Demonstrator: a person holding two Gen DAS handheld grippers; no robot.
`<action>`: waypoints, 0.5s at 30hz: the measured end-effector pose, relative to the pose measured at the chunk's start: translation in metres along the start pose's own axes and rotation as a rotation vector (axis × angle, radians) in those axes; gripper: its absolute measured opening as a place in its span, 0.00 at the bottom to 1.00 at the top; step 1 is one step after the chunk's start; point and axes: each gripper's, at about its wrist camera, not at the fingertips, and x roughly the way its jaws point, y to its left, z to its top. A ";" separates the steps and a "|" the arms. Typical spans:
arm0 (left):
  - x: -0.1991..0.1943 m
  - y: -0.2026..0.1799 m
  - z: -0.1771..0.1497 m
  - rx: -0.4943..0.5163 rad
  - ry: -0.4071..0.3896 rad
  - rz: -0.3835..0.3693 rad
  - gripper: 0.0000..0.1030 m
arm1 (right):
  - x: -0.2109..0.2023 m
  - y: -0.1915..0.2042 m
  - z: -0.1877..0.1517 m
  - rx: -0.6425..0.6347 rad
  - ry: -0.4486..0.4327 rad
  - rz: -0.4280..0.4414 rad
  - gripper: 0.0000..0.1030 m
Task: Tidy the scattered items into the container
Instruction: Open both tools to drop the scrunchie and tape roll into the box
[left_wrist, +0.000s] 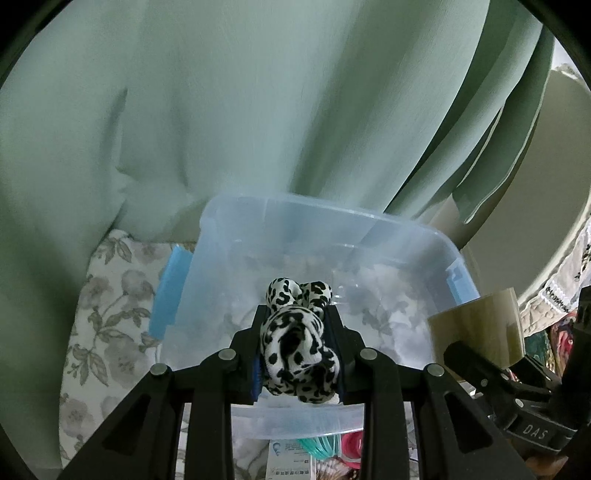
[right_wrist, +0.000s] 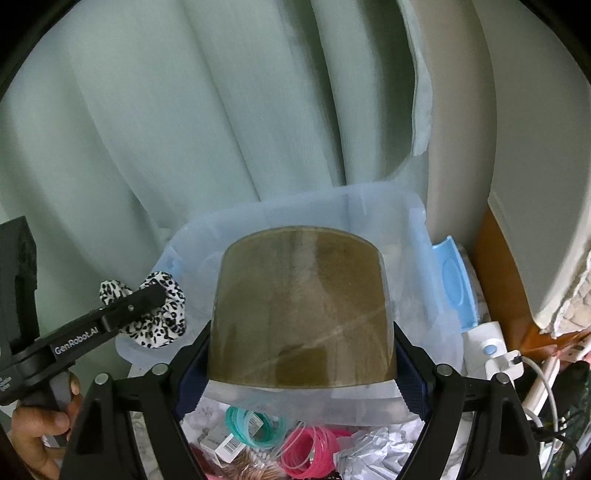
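A clear plastic bin (left_wrist: 413, 236) with blue latches sits on a floral cloth against a green curtain; it also shows in the right wrist view (right_wrist: 373, 206). My left gripper (left_wrist: 297, 321) is shut on a black-and-white leopard-print scrunchie (left_wrist: 295, 339) and holds it over the bin's near side. The scrunchie also shows in the right wrist view (right_wrist: 162, 314). My right gripper (right_wrist: 301, 343) is shut on a wide roll of brown packing tape (right_wrist: 301, 306), held above the bin's near rim. The tape roll shows at the right of the left wrist view (left_wrist: 476, 325).
Teal bangles (right_wrist: 255, 424), pink bangles (right_wrist: 314, 450), crumpled paper (right_wrist: 373, 450) and small tagged packets (right_wrist: 229, 446) lie on the cloth in front of the bin. A white plug and cable (right_wrist: 506, 358) lie at the right. The floral cloth (left_wrist: 107, 325) extends left of the bin.
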 end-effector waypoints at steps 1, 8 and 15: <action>0.002 0.001 -0.001 -0.003 0.008 0.001 0.30 | 0.002 0.000 0.000 -0.004 0.007 -0.002 0.85; 0.007 0.001 -0.004 0.003 0.027 0.002 0.59 | 0.012 0.004 0.002 -0.074 0.024 -0.028 0.85; 0.006 -0.003 -0.005 0.024 0.026 0.015 0.74 | 0.006 0.006 -0.009 -0.063 -0.010 -0.017 1.00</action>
